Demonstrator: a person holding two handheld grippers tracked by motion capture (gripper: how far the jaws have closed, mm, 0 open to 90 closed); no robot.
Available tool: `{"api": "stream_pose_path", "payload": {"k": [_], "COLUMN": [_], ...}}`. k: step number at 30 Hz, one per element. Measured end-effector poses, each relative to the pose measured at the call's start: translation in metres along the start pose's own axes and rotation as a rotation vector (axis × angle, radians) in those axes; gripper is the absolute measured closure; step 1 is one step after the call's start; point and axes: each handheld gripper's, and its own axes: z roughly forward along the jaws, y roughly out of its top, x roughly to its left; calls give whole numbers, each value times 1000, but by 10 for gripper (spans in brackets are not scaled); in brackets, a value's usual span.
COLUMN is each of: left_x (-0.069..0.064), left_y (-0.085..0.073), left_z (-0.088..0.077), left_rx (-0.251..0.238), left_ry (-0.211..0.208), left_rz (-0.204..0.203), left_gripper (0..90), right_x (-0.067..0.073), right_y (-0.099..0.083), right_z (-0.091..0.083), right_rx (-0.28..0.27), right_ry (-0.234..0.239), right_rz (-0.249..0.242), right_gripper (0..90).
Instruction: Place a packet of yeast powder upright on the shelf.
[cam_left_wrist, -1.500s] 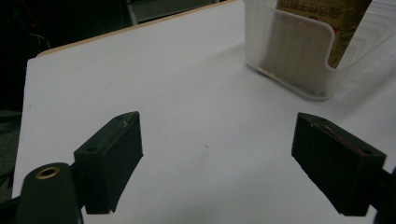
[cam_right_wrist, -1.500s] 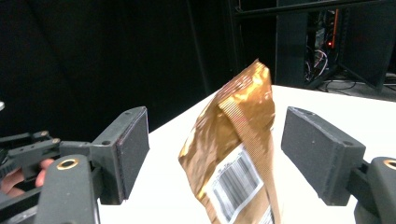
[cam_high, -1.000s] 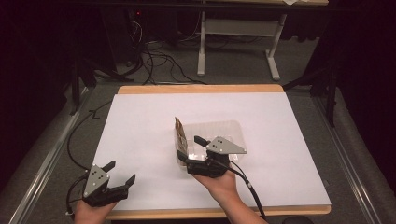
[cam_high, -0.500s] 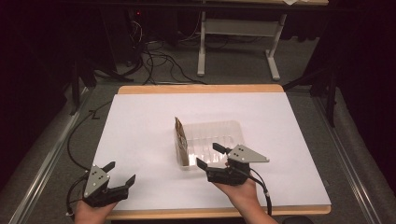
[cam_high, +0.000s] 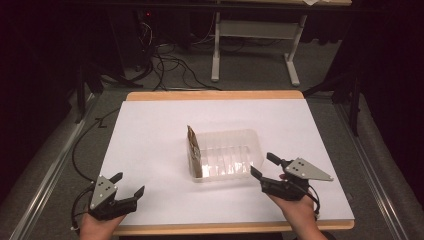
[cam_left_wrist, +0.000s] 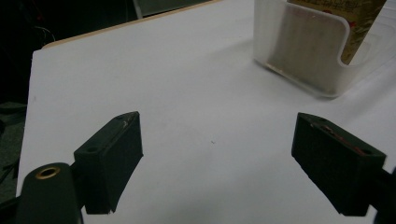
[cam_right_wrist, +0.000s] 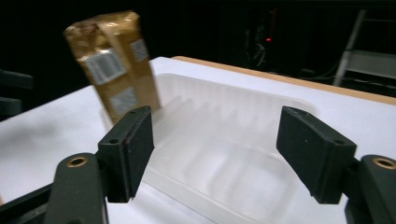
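A clear plastic tray lies in the middle of the white table top. A gold-brown packet stands upright against the tray's left wall; its labels face my right gripper view. My right gripper is at the tray's right front corner, open; its jaws have just been closing a little with nothing between them. In its own view the right gripper looks over the tray. My left gripper rests open near the front left edge, and the left gripper faces the tray and packet.
The white sheet covers a wooden board with its front edge close to both hands. A black cable trails off the left side. Beyond the table, a desk frame and cables sit on the floor.
My right gripper has pulled away from the packet and moved right, from the tray's left front to its right front corner. The packet stays standing in the tray. The left gripper kept still.
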Motion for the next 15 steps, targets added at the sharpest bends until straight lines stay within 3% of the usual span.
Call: {"api": "stream_pose_path", "payload": {"k": [2,8,11,15], "left_x": [0,2,5,8], "left_y": [0,-2,-2,-3], "left_z": [0,-1,-1,0], "left_rx": [-1,4,3,11], "left_ry": [3,12,21,32], "left_rz": [-1,-12,-16,-29], "left_gripper": [170,170,170,170], "right_x": [-12,-55,-81,-99], "right_y": [-2,-11,-20,-45], "right_z": [-8,-27,-40,-58], "right_rx": [-4,15,17,18], "right_ry": [-25,-140,-204,-237], "right_rz": [-4,3,50,81], "right_gripper": [344,369,371,382]}}
